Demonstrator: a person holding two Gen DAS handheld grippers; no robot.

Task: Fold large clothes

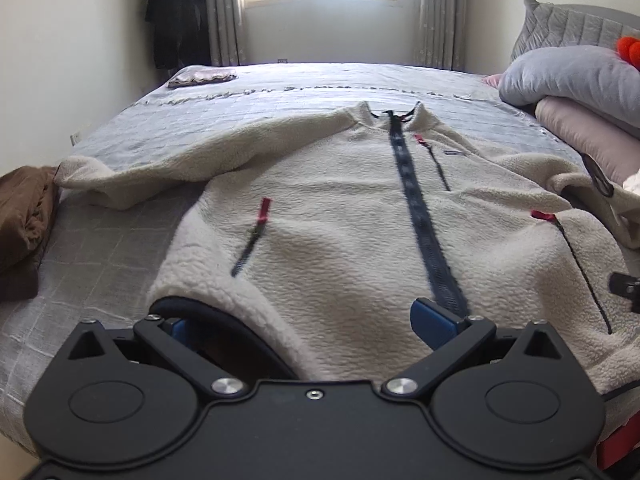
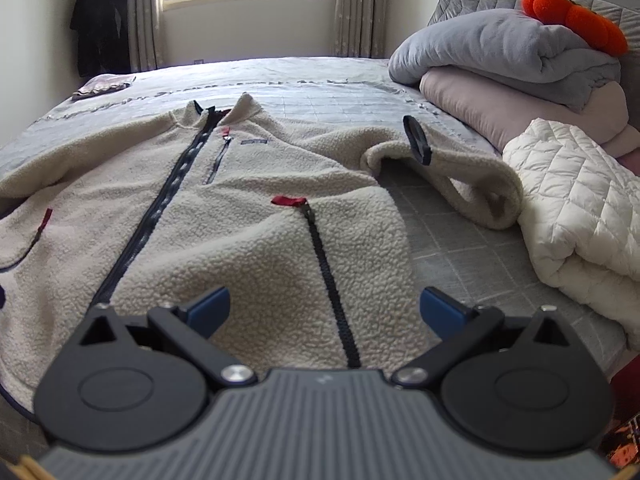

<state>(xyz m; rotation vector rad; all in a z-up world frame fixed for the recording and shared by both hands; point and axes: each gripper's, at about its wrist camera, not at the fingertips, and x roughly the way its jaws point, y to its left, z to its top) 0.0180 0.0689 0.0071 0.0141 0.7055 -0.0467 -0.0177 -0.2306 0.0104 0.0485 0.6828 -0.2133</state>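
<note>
A cream fleece jacket [image 1: 340,216] with a dark front zip lies face up on the grey bed [image 1: 120,248], collar far, hem near me. It also shows in the right wrist view [image 2: 224,208]. My left gripper [image 1: 308,320] is open, jaws wide, over the hem's left corner; its left finger is partly hidden by the fleece. My right gripper [image 2: 324,308] is open over the hem's right part, astride a pocket zip [image 2: 332,276]. One sleeve [image 1: 132,176] stretches left; the other sleeve [image 2: 452,168] is bent at the right.
A brown garment [image 1: 24,216] lies at the bed's left edge. Stacked grey and pink bedding [image 2: 512,64] and a white quilted coat [image 2: 580,208] sit at the right. A small folded cloth [image 1: 202,78] lies at the far left corner.
</note>
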